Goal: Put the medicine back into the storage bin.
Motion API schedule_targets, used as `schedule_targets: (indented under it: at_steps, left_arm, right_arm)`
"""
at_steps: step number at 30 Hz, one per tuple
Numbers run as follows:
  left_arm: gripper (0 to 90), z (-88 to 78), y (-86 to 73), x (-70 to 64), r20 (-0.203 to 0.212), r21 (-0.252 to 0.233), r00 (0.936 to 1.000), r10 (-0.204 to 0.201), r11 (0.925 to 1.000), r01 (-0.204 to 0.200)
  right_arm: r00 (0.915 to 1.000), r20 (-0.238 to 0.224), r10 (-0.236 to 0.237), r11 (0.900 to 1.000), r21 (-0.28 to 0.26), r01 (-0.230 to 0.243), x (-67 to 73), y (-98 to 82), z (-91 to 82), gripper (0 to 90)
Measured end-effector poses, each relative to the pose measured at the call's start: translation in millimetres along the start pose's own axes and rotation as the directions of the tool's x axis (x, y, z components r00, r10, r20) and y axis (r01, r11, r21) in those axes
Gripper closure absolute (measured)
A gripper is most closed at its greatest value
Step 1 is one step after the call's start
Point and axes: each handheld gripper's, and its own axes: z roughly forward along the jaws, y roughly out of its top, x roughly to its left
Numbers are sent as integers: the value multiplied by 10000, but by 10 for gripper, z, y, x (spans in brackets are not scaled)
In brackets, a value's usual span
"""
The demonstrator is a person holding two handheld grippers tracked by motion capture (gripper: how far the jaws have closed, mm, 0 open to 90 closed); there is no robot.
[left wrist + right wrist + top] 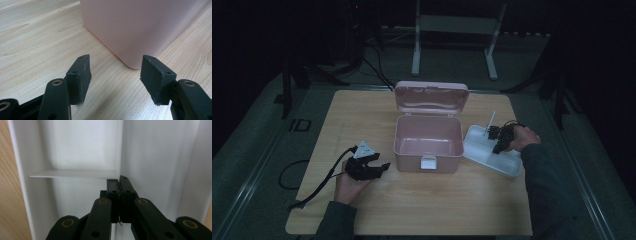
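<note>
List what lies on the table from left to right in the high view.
Left claw → open pink box → white divided tray → right claw, down in the tray.

No words, numbers, brands or signs can be read in these pictures. The pink box (428, 142), the white tray (492, 152) and the tabletop (362, 115) are all plain, with no writing on them.
</note>
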Motion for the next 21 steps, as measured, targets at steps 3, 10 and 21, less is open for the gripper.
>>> schedule_targets:
  at_steps: [3, 10, 21]
  left_arm:
    - [410, 2, -2, -3, 16, 1, 10000, -15, 10000, 15]
    - [410, 0, -2, -2, -16, -3, 10000, 15, 10000, -15]
    - [410, -9, -5, 7, -39, -17, 10000, 1, 10000, -1]
  right_arm:
    - [9999, -114, 80, 10000, 28, -80, -19, 7, 13, 880]
    - [9996, -154, 238, 9994, 262, -234, -5, 43, 63, 877]
    - [9994, -288, 166, 9996, 216, -160, 41, 43, 52, 893]
